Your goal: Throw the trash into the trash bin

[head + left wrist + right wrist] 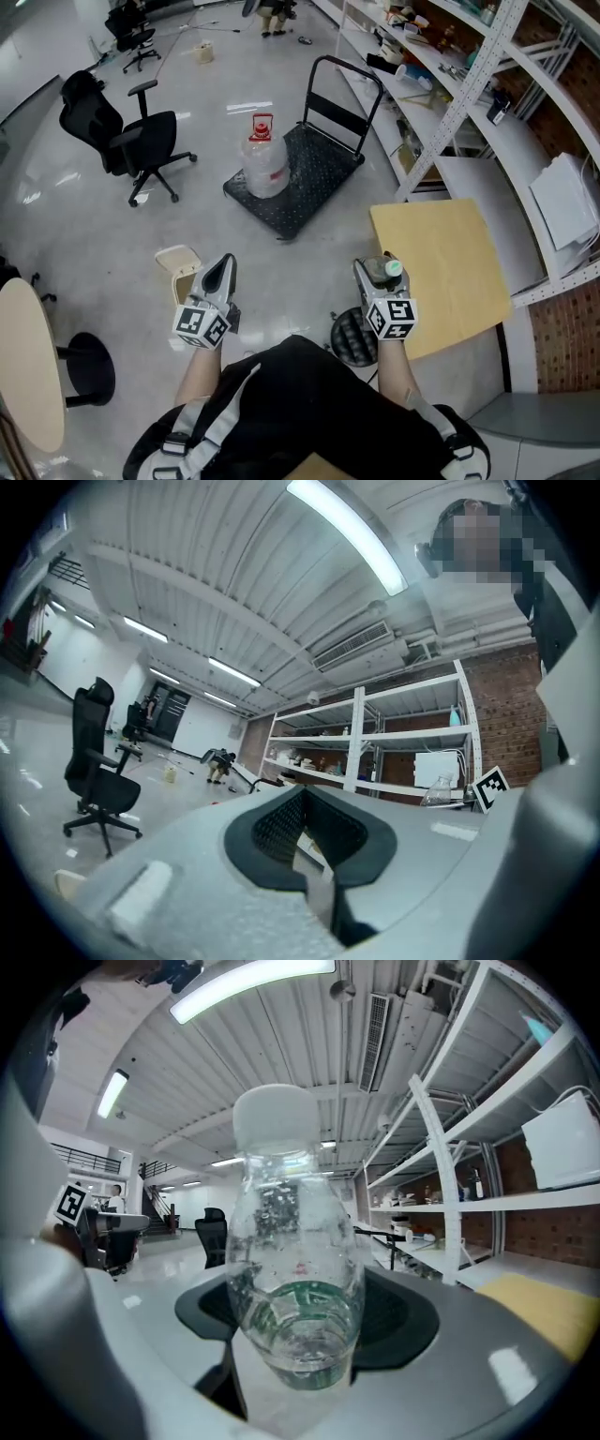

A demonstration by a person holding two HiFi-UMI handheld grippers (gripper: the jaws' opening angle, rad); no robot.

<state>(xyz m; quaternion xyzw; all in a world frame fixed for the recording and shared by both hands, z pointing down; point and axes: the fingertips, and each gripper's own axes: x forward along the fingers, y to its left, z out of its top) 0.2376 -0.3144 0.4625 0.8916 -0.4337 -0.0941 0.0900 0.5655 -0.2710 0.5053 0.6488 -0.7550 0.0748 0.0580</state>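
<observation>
My right gripper is shut on a clear plastic bottle with a pale cap. In the right gripper view the bottle stands upright between the dark pads and fills the middle of the view. My left gripper is held level to the left, jaws together in a point. In the left gripper view its black pads meet, with only a thin pale strip showing between them. A black mesh bin sits on the floor just below my right hand. Left of the left gripper stands a small bin with a beige lid.
A black platform cart carrying a big water jug stands ahead. A black office chair is at the left. A yellow tabletop and white shelving run along the right. A round table edge is at the far left.
</observation>
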